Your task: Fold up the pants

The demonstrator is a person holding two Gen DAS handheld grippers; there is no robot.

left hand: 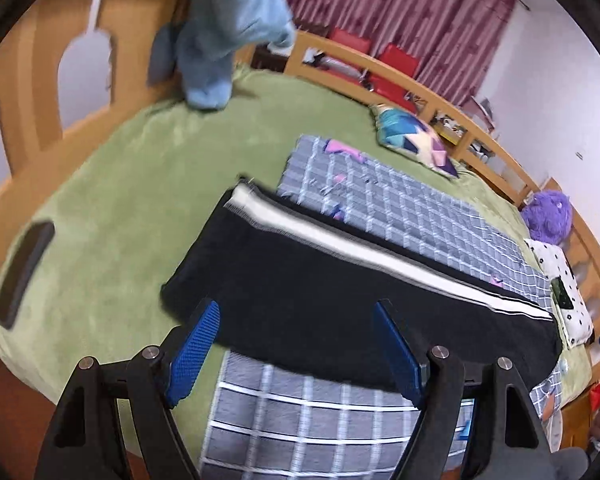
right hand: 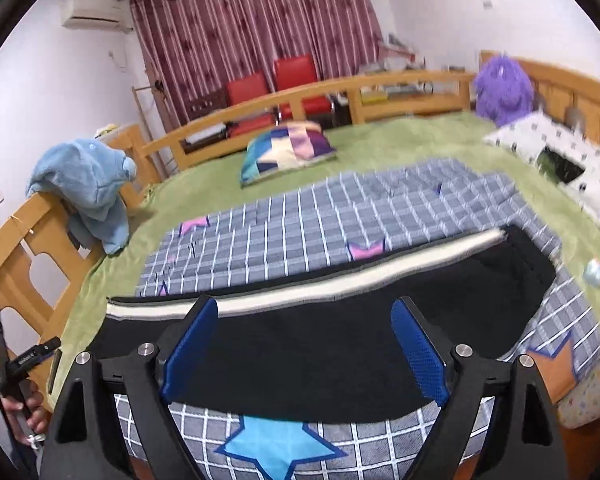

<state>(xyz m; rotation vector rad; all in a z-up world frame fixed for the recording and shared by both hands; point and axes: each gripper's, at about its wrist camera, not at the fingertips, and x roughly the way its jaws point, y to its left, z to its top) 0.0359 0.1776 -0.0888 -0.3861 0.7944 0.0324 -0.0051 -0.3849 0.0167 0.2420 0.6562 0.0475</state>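
Left wrist view. Pants (left hand: pixel 340 288), black with a white side stripe: laid out long on a grey checked blanket (left hand: pixel 412 208) atop the green bed cover (left hand: pixel 120 200). Left gripper (left hand: pixel 296 322): blue-padded fingers (left hand: pixel 196 354) spread wide apart, holding nothing, poised at the near edge of the pants; contact cannot be told. Dark flat object (left hand: pixel 24 274): on the green cover, well apart from the pants. Patchwork cushion (left hand: pixel 414 140) and purple plush toy (left hand: pixel 548 216): beyond the blanket, near the wooden bed rail (left hand: pixel 452 100). Light blue garment (left hand: pixel 232 28): hanging over the headboard end.

Right wrist view. Pants (right hand: pixel 320 344): same black length across the blanket (right hand: pixel 340 216), white stripe on the far side. Right gripper (right hand: pixel 304 318): fingers (right hand: pixel 420 352) parted wide, empty, over the near edge of the pants. Blue star patch (right hand: pixel 276 444): on the blanket, just below the pants. Cushion (right hand: pixel 288 148), plush toy (right hand: pixel 502 88), blue garment (right hand: pixel 88 188) on the rail, red chairs (right hand: pixel 276 88) and maroon curtain (right hand: pixel 256 20) behind.
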